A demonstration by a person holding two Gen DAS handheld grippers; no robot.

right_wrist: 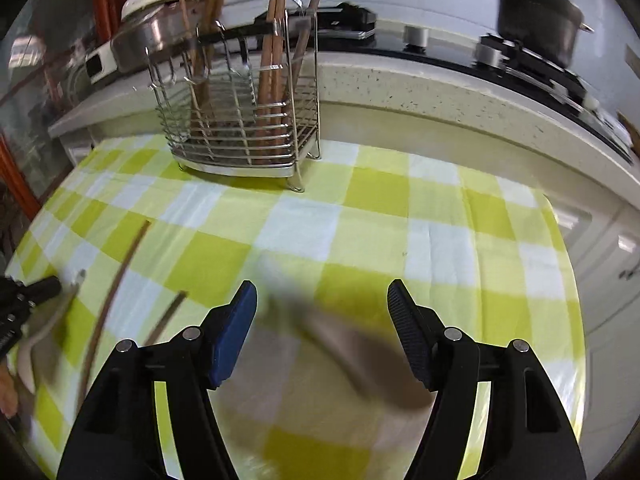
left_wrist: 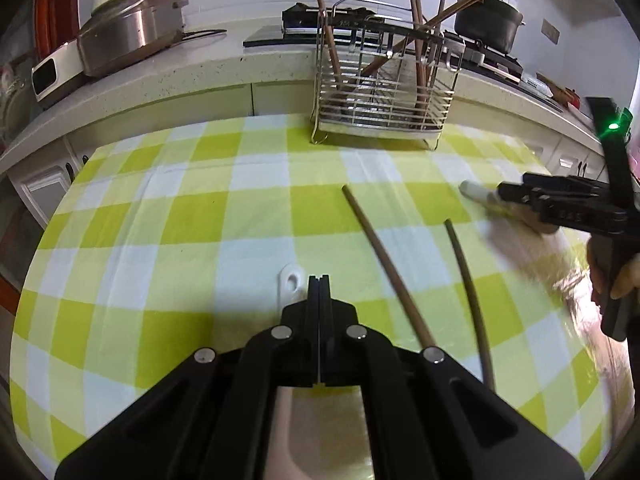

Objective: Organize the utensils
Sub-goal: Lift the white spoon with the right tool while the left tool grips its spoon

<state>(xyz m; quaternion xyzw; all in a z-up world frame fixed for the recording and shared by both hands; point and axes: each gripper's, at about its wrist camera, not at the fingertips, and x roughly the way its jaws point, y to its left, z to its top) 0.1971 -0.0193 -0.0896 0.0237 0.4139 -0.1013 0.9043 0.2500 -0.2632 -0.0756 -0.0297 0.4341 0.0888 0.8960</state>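
Observation:
A wire utensil rack (left_wrist: 384, 92) with several wooden chopsticks stands at the far edge of the green-checked cloth; it also shows in the right wrist view (right_wrist: 244, 120). My left gripper (left_wrist: 319, 280) is shut over a white utensil handle (left_wrist: 290, 284) lying under it; whether it grips it is unclear. A brown chopstick (left_wrist: 384, 264) and a darker stick (left_wrist: 468, 288) lie to its right. My right gripper (right_wrist: 322, 300) is open above a blurred spoon-like utensil (right_wrist: 360, 360) on the cloth. In the left wrist view it (left_wrist: 516, 196) hovers over that utensil (left_wrist: 476, 192).
The checked cloth (left_wrist: 180, 220) covers the table. Behind it runs a speckled counter (left_wrist: 200, 76) with a rice cooker (left_wrist: 124, 36), a black stove and a dark pot (right_wrist: 540, 12). White cabinet doors (right_wrist: 608, 280) are to the right.

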